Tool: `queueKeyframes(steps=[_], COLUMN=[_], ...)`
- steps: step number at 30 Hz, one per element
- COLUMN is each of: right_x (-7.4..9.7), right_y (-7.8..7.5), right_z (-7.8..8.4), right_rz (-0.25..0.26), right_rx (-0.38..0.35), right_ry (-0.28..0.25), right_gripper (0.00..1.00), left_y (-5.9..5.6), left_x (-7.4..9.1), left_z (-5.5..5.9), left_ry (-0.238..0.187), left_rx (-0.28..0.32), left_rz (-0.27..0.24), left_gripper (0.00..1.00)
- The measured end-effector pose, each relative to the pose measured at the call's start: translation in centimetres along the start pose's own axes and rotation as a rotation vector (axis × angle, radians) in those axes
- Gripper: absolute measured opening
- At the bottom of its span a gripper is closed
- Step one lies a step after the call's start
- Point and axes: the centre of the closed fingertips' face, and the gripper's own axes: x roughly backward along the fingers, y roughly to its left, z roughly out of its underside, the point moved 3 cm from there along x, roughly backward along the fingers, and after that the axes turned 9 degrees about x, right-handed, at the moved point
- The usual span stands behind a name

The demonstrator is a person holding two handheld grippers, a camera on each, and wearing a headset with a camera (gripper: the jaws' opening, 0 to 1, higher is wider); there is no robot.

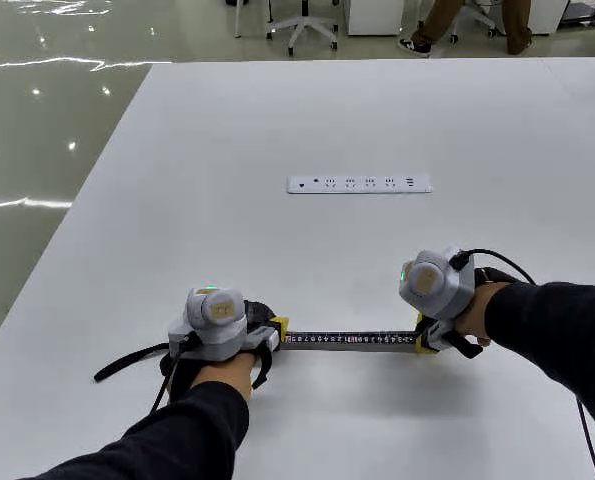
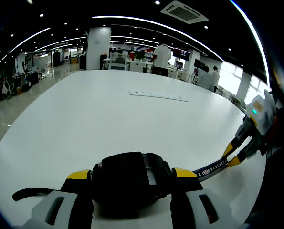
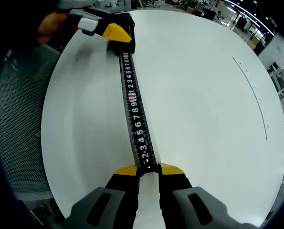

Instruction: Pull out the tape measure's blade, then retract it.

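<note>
Left tool (image 2: 132,172): clenched on the black tape measure case (image 2: 130,191), which was held at 7 o'clock on the white counter (image 1: 377,110) in the head view.
Right tool (image 3: 149,171): pinched tight on the blade's end, at 5 o'clock.
Blade (image 3: 134,109): drawn out a short way and stretched between the two tools, numbers up.
Power strip (image 1: 359,184): seen at 12 o'clock, well apart.
Progress: the pull-out was judged partly or fully done; the retraction was not yet begun.
</note>
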Motion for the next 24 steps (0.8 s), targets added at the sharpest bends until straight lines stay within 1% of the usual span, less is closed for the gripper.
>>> queueKeyframes(steps=[10,14,17,21,24], right_x=[-0.3,-0.5,-0.6,-0.8,-0.8], right_y=[-0.1,-0.1,-0.2,-0.1,0.0], right_z=[-0.6,-1.1,-1.6,-2.2,-2.3], right_rz=[0.001,0.003,0.007,0.006,0.002], right_rx=[0.001,-0.002,-0.017,-0.004,-0.003], right_ry=[-0.005,-0.01,-0.034,-0.025,-0.025], right_gripper=[0.12,0.12,0.12,0.12,0.12], left_y=[0.0,0.0,0.0,0.0,0.0], left_x=[-0.1,-0.1,-0.1,0.0,0.0], left_z=[0.0,0.0,0.0,0.0,0.0], left_ry=[0.0,0.0,0.0,0.001,0.002], left_rx=[0.002,0.002,0.003,0.003,0.004], left_rz=[0.003,0.004,0.005,0.005,0.005], left_gripper=[0.62,0.62,0.62,0.62,0.62])
